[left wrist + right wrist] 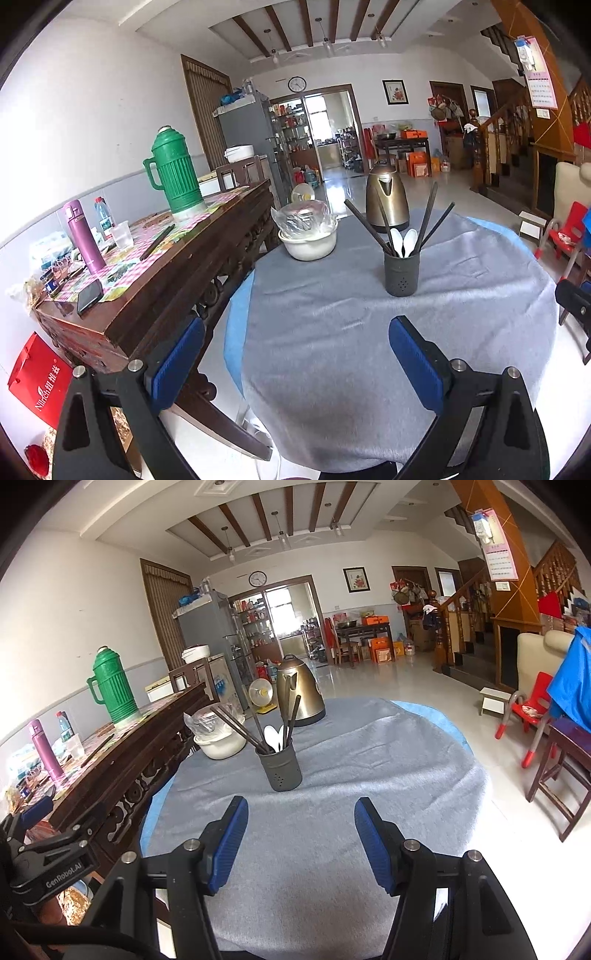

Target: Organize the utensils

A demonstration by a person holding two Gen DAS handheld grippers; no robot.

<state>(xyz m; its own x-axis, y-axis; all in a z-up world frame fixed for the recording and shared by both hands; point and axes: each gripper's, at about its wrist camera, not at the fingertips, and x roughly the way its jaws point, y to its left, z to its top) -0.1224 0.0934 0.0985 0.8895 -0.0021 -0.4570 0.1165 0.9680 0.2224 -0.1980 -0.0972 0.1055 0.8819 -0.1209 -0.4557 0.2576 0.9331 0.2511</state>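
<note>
A dark grey utensil holder [402,274] stands on the grey-clothed round table [332,332]. It holds several dark chopsticks [430,218] and two white spoons [403,242]. It also shows in the right wrist view [281,768] with the chopsticks [236,725] and spoons [273,735]. My left gripper [297,328] is open and empty, well short of the holder. My right gripper [301,808] is open and empty, just short of the holder. The left gripper shows at the left edge of the right wrist view [37,812].
A white bowl with a plastic-wrapped dish [308,232] and a bronze kettle [386,199] stand at the table's far side. A wooden side table [166,266] at left carries a green thermos [175,173], a purple flask [83,236] and a phone [89,295]. A red child's chair [532,709] and a wooden chair [565,775] stand at right.
</note>
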